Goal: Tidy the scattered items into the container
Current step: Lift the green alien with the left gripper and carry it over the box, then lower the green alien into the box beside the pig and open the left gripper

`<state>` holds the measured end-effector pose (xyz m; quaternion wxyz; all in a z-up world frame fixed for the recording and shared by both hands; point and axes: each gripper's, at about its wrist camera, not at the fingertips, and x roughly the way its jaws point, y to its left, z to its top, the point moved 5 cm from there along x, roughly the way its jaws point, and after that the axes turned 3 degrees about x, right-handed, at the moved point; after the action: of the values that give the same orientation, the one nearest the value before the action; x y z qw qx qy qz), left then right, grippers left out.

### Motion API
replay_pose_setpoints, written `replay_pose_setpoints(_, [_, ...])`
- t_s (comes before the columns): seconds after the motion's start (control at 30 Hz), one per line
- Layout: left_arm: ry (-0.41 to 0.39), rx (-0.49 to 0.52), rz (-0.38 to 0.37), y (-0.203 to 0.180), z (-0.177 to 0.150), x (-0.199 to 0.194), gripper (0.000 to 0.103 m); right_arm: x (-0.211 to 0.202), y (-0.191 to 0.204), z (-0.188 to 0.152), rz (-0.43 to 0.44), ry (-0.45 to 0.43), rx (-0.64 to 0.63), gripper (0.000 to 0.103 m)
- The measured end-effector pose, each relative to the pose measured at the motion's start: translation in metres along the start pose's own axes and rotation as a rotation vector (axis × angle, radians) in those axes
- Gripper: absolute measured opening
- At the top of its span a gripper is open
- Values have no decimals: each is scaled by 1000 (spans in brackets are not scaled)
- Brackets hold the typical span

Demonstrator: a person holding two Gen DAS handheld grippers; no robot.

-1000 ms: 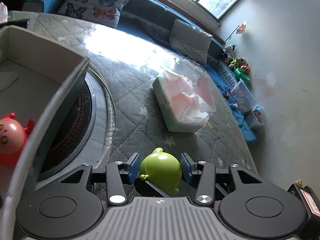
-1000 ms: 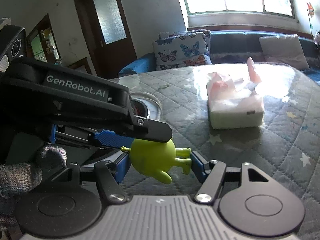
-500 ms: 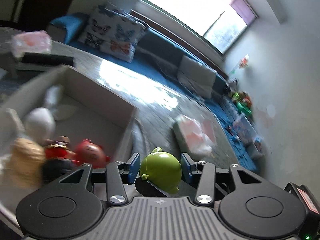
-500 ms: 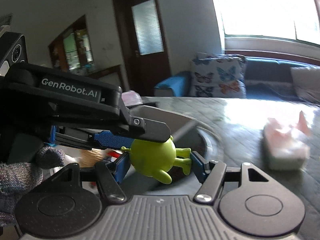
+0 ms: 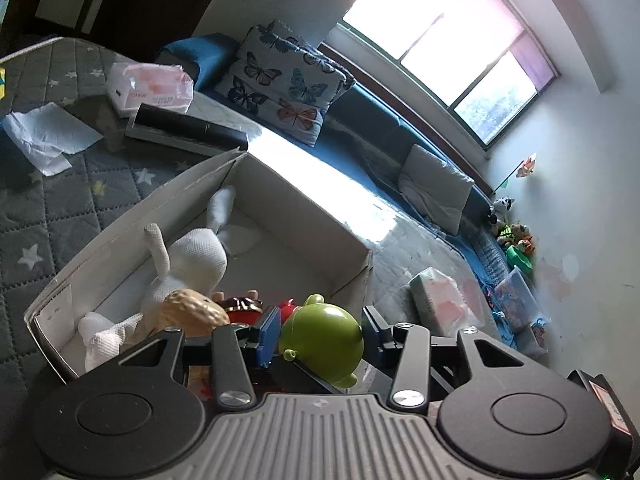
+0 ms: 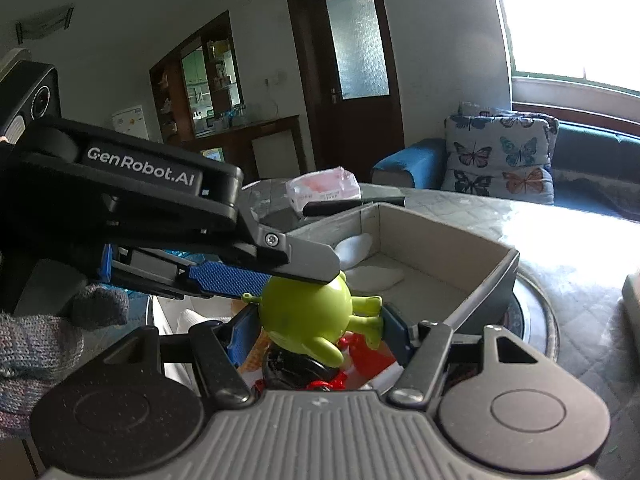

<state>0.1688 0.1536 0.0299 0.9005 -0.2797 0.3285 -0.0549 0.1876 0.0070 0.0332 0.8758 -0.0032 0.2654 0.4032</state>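
Observation:
A green toy figure [image 5: 324, 340] is held between the blue pads of both grippers. My left gripper [image 5: 320, 330] is shut on it from the sides. My right gripper [image 6: 316, 326] is shut on the same green toy [image 6: 308, 312], crosswise to the left one. Both hold it above the near end of a grey cardboard box [image 5: 304, 200], which also shows in the right wrist view [image 6: 440, 232]. In the box lie a white plush rabbit [image 5: 188, 260], a tan toy [image 5: 192, 312] and red and dark toys [image 6: 360, 360].
The box stands on a grey quilted table cover [image 5: 60, 208]. A tissue pack [image 5: 148, 88], a dark flat box [image 5: 188, 128] and a crumpled paper [image 5: 44, 136] lie beyond it. Another tissue pack [image 5: 440, 300] lies to the right. A sofa with cushions [image 5: 288, 84] is behind.
Both grippers have carried the green toy from over the table cover to above the box. The box's inside and its toys have come into view below.

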Motion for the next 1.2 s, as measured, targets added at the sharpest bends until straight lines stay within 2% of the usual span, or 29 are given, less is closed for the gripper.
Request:
replay_pose_setpoints(0.33, [14, -4, 7, 4, -6, 8, 47, 7, -4, -11, 5, 20, -9, 66])
replay_pose_setpoints(1.2, [21, 4, 10, 3, -10, 2, 47, -1, -2, -14, -2, 12, -19, 67])
